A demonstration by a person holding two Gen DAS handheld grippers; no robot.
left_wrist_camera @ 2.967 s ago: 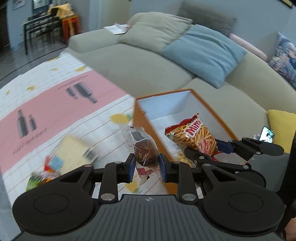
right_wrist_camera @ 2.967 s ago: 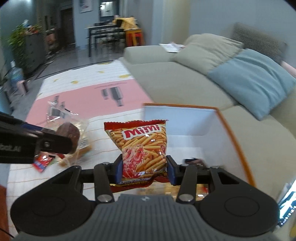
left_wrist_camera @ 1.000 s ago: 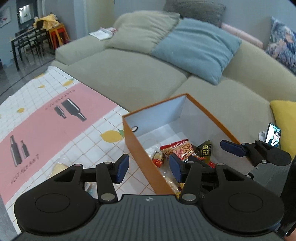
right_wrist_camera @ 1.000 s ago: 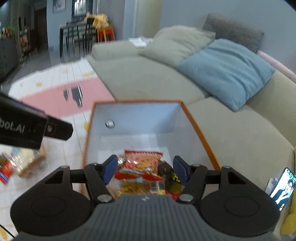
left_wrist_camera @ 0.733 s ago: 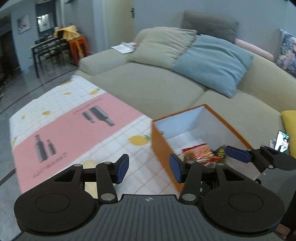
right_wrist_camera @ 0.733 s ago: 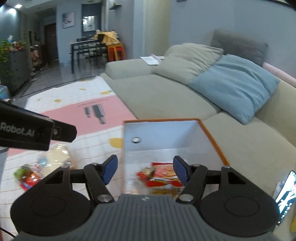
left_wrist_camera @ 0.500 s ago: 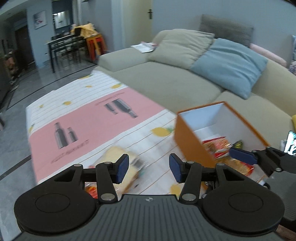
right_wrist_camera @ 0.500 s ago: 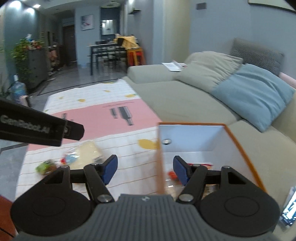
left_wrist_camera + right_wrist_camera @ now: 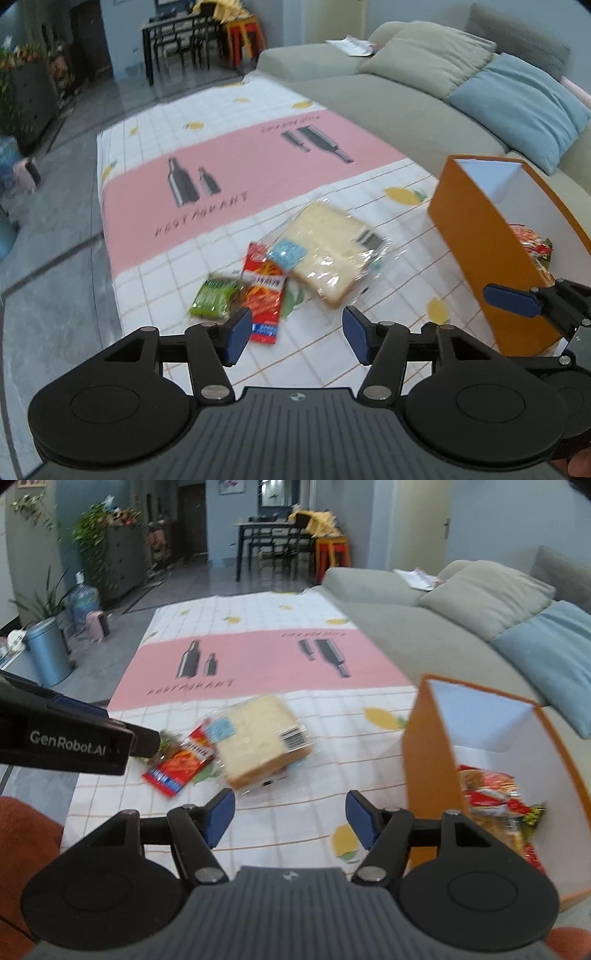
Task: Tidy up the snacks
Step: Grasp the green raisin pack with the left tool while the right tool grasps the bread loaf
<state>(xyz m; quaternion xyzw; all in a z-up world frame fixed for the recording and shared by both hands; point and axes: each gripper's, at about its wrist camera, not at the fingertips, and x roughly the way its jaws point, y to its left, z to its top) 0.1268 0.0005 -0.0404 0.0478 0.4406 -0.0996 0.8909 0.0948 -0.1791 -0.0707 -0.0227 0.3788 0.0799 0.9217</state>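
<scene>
Orange box (image 9: 424, 775) right of bread (image 9: 258, 734); bare cloth (image 9: 295, 812) under spread right tongs (image 9: 290, 818).

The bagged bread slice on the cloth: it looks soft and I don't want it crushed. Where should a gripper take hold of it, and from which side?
Probably the loose clear wrapper at the end nearest the orange box, past the barcode on the bagged bread slice. The slice lies flat, with its other end overlapping the red snack packet. Coming from the box side, the open right gripper pinches film, not bread.

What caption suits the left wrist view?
Open left gripper above bread and snack packets beside orange box.
</scene>
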